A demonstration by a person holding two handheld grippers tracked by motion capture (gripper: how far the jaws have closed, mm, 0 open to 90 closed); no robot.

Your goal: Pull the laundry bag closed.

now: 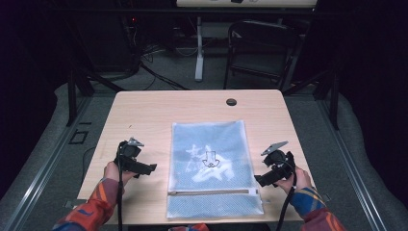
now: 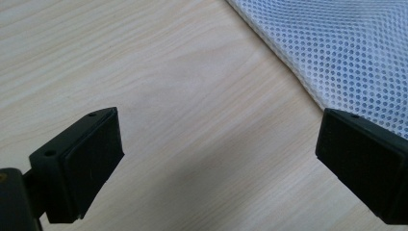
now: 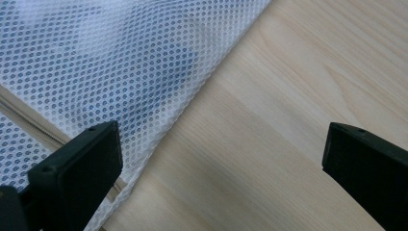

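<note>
The mesh bag (image 1: 211, 168) blurs its contents. Your left gripper (image 1: 150, 168) and right gripper (image 1: 260, 180) flank it, jaws spread wide, holding nothing.

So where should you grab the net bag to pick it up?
Probably its side edges. The bag lies flat on the table, so only its thin edges offer a pinch. The open left gripper and right gripper each sit beside an edge and could slide inward, low to the wood.

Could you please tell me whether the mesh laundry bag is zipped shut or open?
Zipped shut, it seems: on the mesh laundry bag the zipper runs as one thin closed line across, slider at its right end, with no gap showing.
</note>
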